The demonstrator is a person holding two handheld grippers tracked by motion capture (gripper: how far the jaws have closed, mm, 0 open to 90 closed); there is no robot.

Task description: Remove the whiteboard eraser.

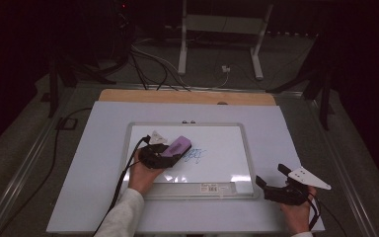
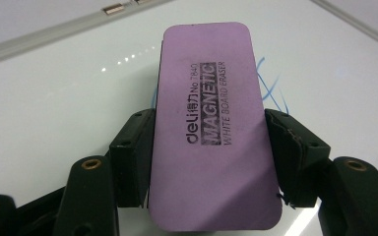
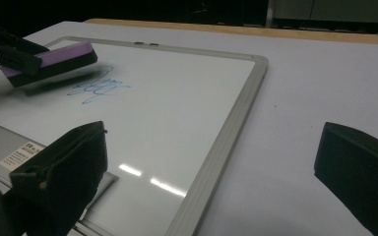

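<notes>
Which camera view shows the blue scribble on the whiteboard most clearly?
The high view shows the blue scribble best: it lies whole on the whiteboard, beside the purple eraser. In the right gripper view it is seen slanted and partly under the eraser. In the left gripper view the eraser hides most of it.

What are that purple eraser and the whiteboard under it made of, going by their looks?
The eraser: its purple top looks like matte plastic or dense foam, with black print on it; the dark underside is probably felt, though that is hard to tell. The whiteboard: a glossy white coated surface, given the light reflections, with a pale grey frame that looks like metal or plastic.
</notes>
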